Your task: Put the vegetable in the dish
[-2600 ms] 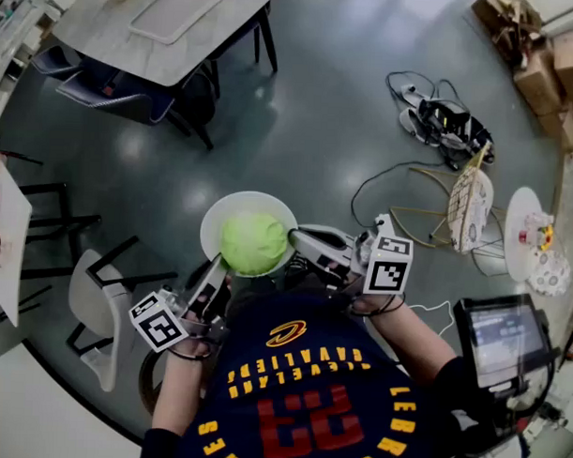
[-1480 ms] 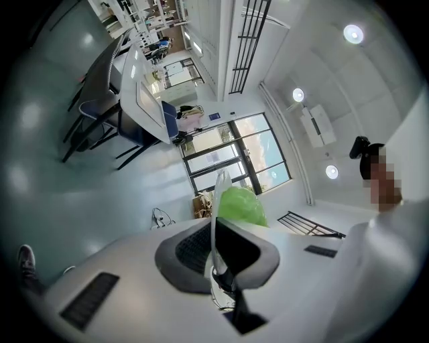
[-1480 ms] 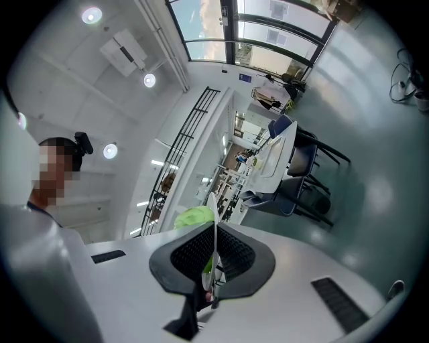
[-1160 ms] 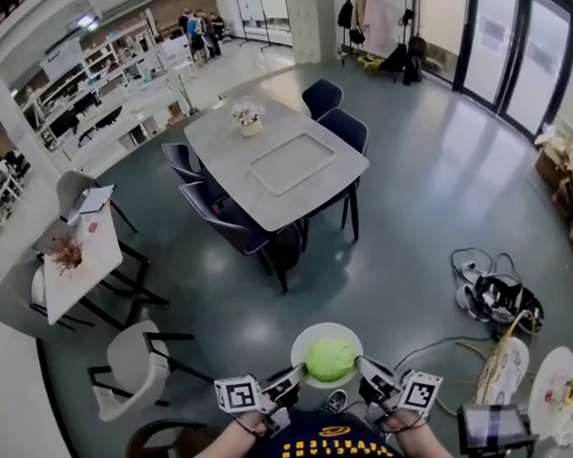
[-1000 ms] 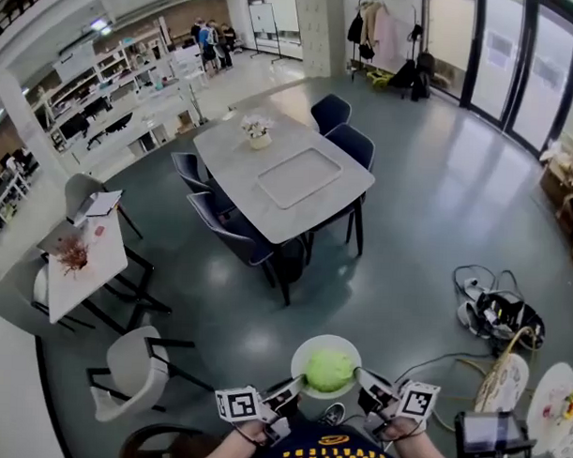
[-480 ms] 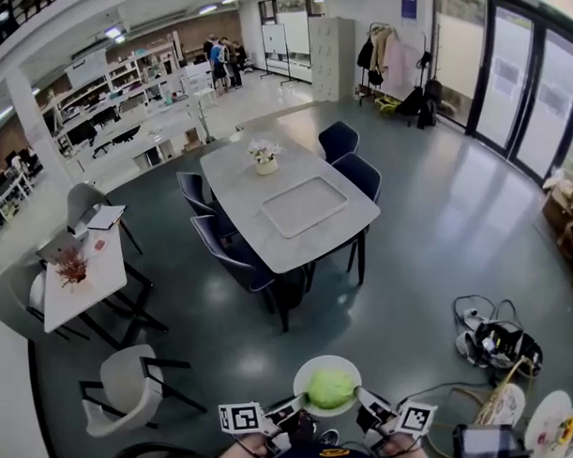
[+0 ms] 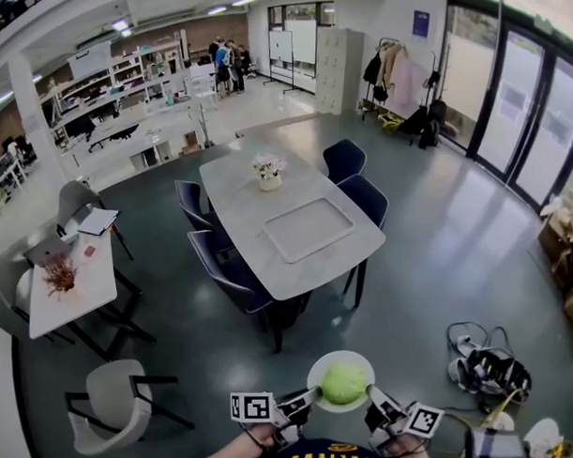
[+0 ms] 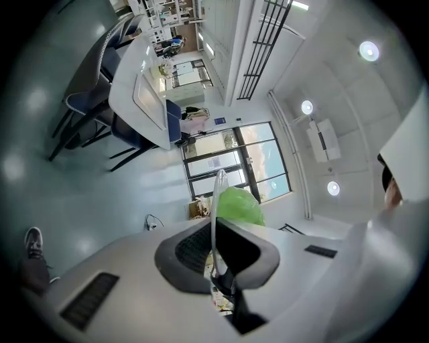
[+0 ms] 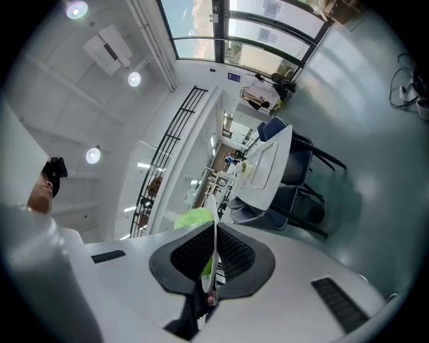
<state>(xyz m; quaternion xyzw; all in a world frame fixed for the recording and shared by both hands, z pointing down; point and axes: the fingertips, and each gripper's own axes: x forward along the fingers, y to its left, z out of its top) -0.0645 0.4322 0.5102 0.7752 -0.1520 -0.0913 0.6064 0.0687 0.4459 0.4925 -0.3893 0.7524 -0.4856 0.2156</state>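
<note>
While the white dish [image 7: 331,357] hangs at the bottom centre of the head view above the grey floor [image 7: 427,247], I read my left gripper [image 7: 304,400] pinching its left rim and my right gripper [image 7: 377,402] pinching its right rim. Each gripper view shows the dish's thin edge running between that gripper's closed jaws. The green vegetable [image 7: 344,383] lies in the middle of the dish, and the grey table [image 7: 269,204] with its blue chairs [image 7: 350,160] stands at frame centre, well apart.
</note>
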